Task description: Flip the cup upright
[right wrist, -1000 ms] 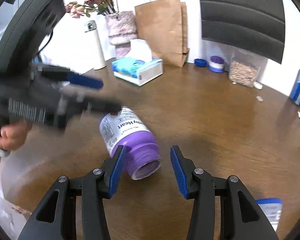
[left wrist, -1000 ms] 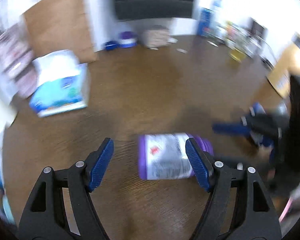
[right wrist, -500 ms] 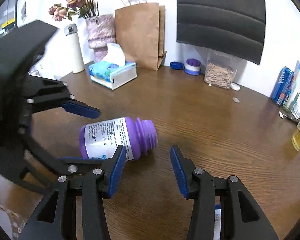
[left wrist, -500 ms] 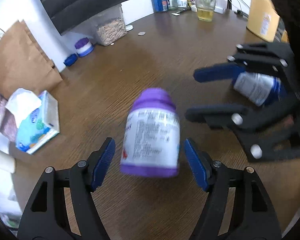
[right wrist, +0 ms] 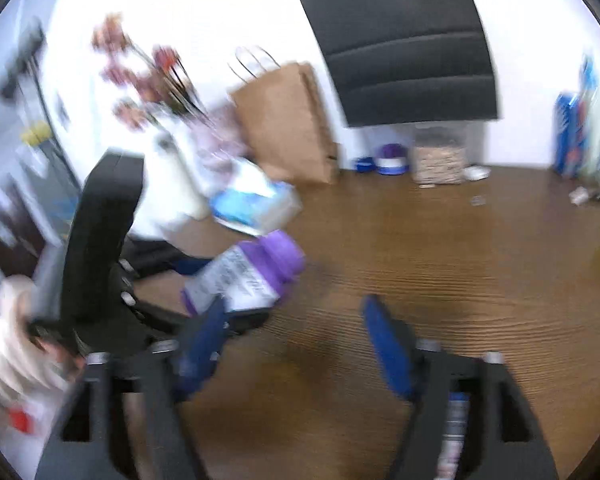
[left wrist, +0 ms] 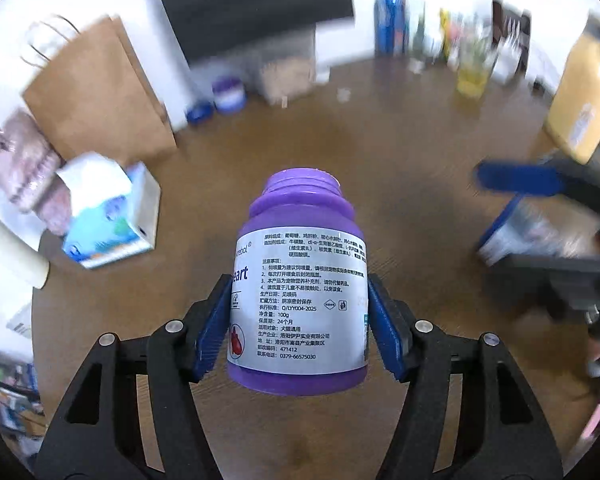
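The "cup" is a purple bottle (left wrist: pixel 300 292) with a white printed label and an open neck. My left gripper (left wrist: pixel 300 320) is shut on its body, blue pads on both sides, and holds it above the brown table (left wrist: pixel 400 168) with the neck pointing away and up. In the right wrist view the bottle (right wrist: pixel 248 276) hangs tilted in the left gripper (right wrist: pixel 204 276). My right gripper (right wrist: pixel 296 344) is open and empty above the table, to the right of the bottle. It shows blurred in the left wrist view (left wrist: pixel 512 216).
A tissue box (left wrist: pixel 108 216), a brown paper bag (left wrist: pixel 100 92), a vase of flowers (right wrist: pixel 156 76) and a white flask stand at the left. Small purple and blue lids (left wrist: pixel 228 96), a clear container, cans and a glass (left wrist: pixel 472 76) stand along the back. A yellow package (left wrist: pixel 580 100) is at the right.
My left gripper has closed on the bottle and lifted it off the table, its neck tipping upward. My right gripper has drawn back to the right.
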A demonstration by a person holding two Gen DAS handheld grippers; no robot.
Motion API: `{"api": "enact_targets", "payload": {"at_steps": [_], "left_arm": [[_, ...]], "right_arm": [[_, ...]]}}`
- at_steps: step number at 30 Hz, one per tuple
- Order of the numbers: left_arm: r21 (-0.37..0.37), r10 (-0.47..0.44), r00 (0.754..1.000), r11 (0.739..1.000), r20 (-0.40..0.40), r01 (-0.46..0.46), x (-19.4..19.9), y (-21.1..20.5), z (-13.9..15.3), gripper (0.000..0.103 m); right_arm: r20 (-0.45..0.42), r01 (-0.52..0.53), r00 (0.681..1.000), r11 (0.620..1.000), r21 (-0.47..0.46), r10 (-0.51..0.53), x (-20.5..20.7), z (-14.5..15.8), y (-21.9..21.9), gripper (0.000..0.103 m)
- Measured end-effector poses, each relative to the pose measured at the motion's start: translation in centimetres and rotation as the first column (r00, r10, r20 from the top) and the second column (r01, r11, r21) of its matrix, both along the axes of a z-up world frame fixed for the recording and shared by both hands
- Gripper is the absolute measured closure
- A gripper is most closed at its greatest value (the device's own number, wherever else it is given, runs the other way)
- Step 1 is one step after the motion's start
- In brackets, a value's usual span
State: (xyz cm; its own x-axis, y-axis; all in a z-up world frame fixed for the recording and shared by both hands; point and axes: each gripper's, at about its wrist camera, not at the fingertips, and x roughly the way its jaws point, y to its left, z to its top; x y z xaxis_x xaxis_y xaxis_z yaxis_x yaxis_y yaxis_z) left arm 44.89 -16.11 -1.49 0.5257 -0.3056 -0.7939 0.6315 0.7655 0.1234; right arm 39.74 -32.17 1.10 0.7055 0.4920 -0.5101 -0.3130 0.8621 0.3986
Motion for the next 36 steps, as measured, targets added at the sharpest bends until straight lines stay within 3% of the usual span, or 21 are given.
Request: {"api": "enact_targets", "payload": {"at_steps": [3, 7, 11, 12, 13, 16, 20, 24, 25, 27, 30, 34, 36], "left_arm": [[-0.087, 0.009, 0.999, 0.996, 0.050, -0.004, -2.2, 0.9, 3.2, 0.043], [-0.167, 0.038, 0.992, 0.986, 0.116, -0.018, -4.5, 1.7, 6.2, 0.043], [-0.209, 0.054, 0.989, 0.978, 0.136, -0.025, -5.6, 1.9, 7.7, 0.043], [-0.215, 0.049, 0.988, 0.976, 0.148, -0.016, -6.0, 1.9, 8.0, 0.043], [-0.217, 0.044, 0.984, 0.976, 0.172, -0.006, -6.7, 1.8, 8.3, 0.043], [-0.223, 0.064, 0.980, 0.975, 0.190, -0.021, -7.4, 1.9, 8.5, 0.043], [-0.294, 0.085, 0.992, 0.954, 0.097, -0.053, -7.1, 2.9, 8.5, 0.042], [-0.341, 0.156, 0.987, 0.931, 0.036, -0.135, -8.6, 3.9, 8.2, 0.039], [-0.364, 0.157, 0.987, 0.921, 0.024, -0.138, -9.3, 4.3, 7.9, 0.035], [-0.420, 0.156, 0.988, 0.897, 0.010, -0.138, -10.1, 4.8, 7.1, 0.025], [-0.420, 0.190, 0.982, 0.892, 0.012, -0.167, -10.2, 4.8, 5.4, 0.023], [-0.343, 0.238, 0.967, 0.919, 0.085, -0.196, -10.0, 4.4, 4.0, 0.023], [-0.324, 0.231, 0.971, 0.925, 0.061, -0.200, -10.0, 4.4, 3.3, 0.023]], "right_arm": [[0.005, -0.095, 0.995, 0.979, 0.180, 0.096, 0.6, 1.4, -0.5, 0.016], [-0.022, -0.135, 0.989, 0.951, 0.277, 0.147, 1.7, 2.8, 0.0, 0.016], [-0.025, -0.211, 0.971, 0.900, 0.382, 0.238, 1.9, 3.4, 0.8, 0.017], [-0.030, -0.220, 0.967, 0.888, 0.403, 0.253, 1.8, 3.4, 0.9, 0.018], [-0.041, -0.223, 0.964, 0.880, 0.419, 0.263, 2.1, 3.3, 1.1, 0.029], [-0.047, -0.245, 0.953, 0.852, 0.462, 0.299, 2.4, 3.2, 1.4, 0.031], [-0.004, -0.265, 0.959, 0.903, 0.339, 0.283, 0.7, 4.3, 2.5, 0.032], [0.101, -0.229, 0.970, 0.970, 0.082, 0.220, -1.9, 5.7, 4.2, 0.032], [0.140, -0.193, 0.971, 0.981, 0.000, 0.191, -2.7, 6.0, 4.7, 0.032], [0.193, -0.156, 0.967, 0.986, -0.063, 0.165, -3.8, 6.3, 4.9, 0.032], [0.204, -0.146, 0.965, 0.985, -0.092, 0.162, -4.3, 6.3, 4.9, 0.031], [0.197, -0.143, 0.967, 0.984, -0.107, 0.162, -4.5, 5.9, 4.9, 0.031], [0.195, -0.144, 0.967, 0.984, -0.106, 0.162, -4.7, 5.7, 4.7, 0.031]]}}
